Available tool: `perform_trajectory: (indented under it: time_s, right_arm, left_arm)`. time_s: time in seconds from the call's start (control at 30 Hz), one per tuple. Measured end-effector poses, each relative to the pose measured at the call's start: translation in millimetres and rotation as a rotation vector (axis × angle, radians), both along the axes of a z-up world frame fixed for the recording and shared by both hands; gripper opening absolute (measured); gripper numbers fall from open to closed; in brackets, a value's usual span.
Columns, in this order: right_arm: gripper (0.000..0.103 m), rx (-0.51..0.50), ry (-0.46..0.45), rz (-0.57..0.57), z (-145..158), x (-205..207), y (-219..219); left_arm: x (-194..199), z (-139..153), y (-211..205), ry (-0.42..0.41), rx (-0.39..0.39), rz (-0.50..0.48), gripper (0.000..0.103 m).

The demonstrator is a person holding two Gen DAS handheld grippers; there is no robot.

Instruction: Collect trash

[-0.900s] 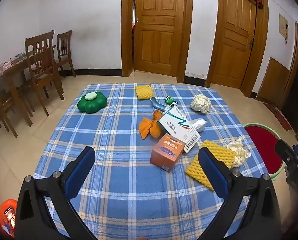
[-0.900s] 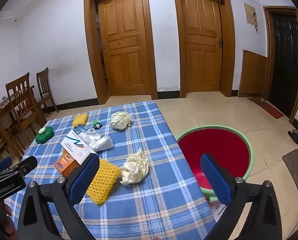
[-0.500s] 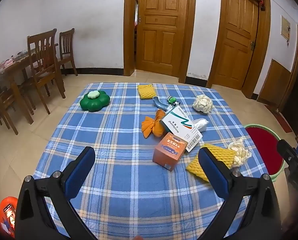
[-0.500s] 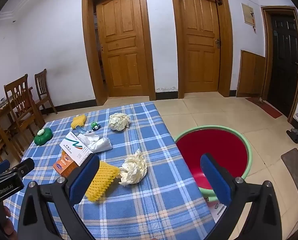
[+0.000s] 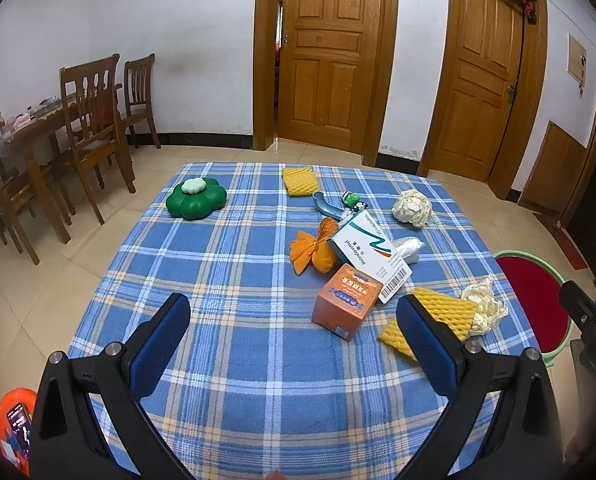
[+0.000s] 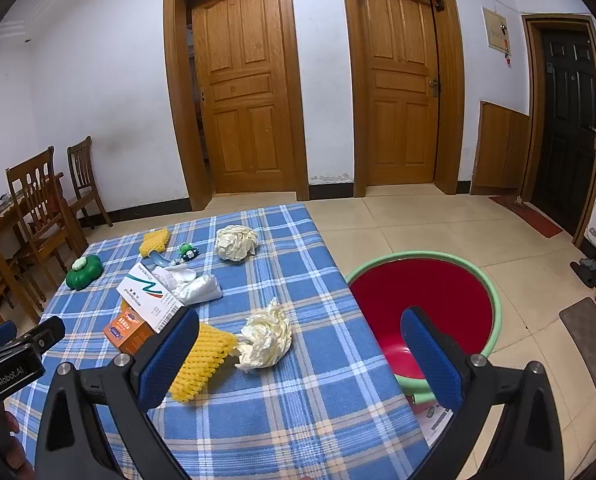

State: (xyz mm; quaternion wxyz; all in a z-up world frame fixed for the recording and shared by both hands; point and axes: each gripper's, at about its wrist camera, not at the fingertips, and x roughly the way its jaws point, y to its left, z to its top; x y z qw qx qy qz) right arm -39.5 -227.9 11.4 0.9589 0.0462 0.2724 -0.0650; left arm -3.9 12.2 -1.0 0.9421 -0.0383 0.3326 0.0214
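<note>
Trash lies on a blue plaid table [image 5: 238,360]: an orange box [image 5: 346,302], a white medicine box [image 5: 368,246], yellow foam netting [image 5: 434,320], two crumpled paper wads [image 5: 412,208] [image 5: 484,308], an orange wrapper [image 5: 314,250], a white plastic bag [image 5: 408,248]. The near paper wad [image 6: 264,340] and netting [image 6: 202,360] also show in the right wrist view. A red basin with green rim [image 6: 422,304] stands on the floor right of the table. My left gripper [image 5: 294,340] is open above the table's near edge. My right gripper [image 6: 298,352] is open and empty, over the table's right edge.
A green flower-shaped toy [image 5: 196,200], a second yellow foam piece [image 5: 298,180] and a small frog toy [image 5: 350,200] lie at the far side. Wooden chairs and a table [image 5: 86,120] stand at the left. An orange bin [image 5: 12,428] is at lower left.
Both grippers have shifted slightly; the table objects sit a little further right in the left view. Nothing was grasped or moved.
</note>
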Motion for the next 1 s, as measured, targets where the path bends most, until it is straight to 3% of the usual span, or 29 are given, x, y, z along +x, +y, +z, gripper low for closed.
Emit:
perform_trajectory:
  time_s: [1.0]
  right_arm:
    - [0.103, 0.003, 0.0, 0.0, -2.8, -0.5, 0.5]
  left_arm:
    - [-0.5, -3.0, 1.5, 0.006, 0.0, 0.005, 0.101]
